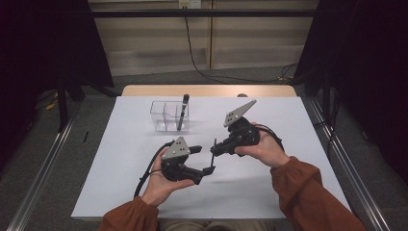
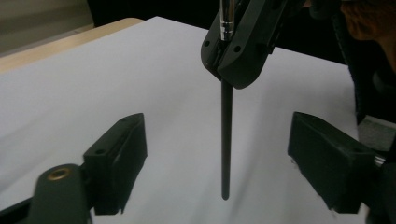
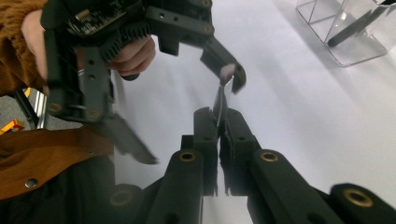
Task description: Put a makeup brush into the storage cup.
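My right gripper (image 1: 214, 150) is shut on a slim dark pen (image 1: 212, 155) and holds it upright above the white table top (image 1: 269, 183). In the right gripper view the jaws (image 3: 219, 122) pinch the pen's silvery upper part (image 3: 219, 99). The pen's dark shaft (image 2: 226, 140) hangs down from the right gripper (image 2: 238, 46) in the left gripper view. My left gripper (image 2: 224, 161) is open, with one jaw on each side of the shaft and a clear gap to both pads (image 2: 119, 156). From above, the left gripper (image 1: 202, 159) sits just left of the pen.
A clear plastic organizer (image 1: 166, 118) with compartments stands at the back of the table, with another dark pen (image 1: 183, 110) leaning in it. The organizer (image 3: 345, 44) lies beyond both grippers. Table edges run near the person's sleeves (image 1: 308, 192).
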### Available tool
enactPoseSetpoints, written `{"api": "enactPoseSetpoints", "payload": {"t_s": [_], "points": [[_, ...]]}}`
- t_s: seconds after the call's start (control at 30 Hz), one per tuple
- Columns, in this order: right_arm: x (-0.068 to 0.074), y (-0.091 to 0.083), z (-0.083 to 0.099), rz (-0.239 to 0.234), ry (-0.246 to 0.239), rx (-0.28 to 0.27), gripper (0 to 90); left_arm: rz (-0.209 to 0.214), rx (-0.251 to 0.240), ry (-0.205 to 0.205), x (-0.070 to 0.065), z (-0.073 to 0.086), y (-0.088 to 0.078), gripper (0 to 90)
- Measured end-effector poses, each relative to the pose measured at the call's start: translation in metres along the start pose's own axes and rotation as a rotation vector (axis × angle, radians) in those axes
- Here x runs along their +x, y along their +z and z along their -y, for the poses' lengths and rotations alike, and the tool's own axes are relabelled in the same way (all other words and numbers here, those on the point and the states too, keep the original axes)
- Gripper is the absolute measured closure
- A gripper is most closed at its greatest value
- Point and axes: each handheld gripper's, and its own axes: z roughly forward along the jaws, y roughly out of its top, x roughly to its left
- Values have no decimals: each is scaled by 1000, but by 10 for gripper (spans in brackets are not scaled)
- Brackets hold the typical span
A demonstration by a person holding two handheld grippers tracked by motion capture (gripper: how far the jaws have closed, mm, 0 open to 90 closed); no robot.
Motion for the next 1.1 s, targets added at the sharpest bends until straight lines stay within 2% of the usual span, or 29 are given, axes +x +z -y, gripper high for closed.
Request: {"api": "enactPoseSetpoints", "payload": {"t_s": [0.07,0.1,0.13,0.27,0.4,0.57,0.73,0.87,1.1], "points": [[1,1,-1,-6,0,-2,858,-11,12,21,0,0,2,260],[1,2,-1,-7,-1,-1,859,-5,7,20,1,0,3,314],[1,2,-1,-5,-3,0,858,-19,5,12,2,0,4,331],[1,3,-1,-4,-2,-5,858,-11,14,18,2,0,7,446],[0,4,-1,-5,-2,-5,858,-11,6,3,5,-2,9,572],[0,6,1,0,-3,-8,858,6,31,6,5,-2,12,641],[-1,7,2,-7,2,-11,858,17,31,-3,4,-1,13,706],[-1,7,2,-8,2,-17,859,37,41,-8,4,-1,14,807],[-2,6,4,-8,3,-23,858,51,35,-22,5,-1,15,848]]}}
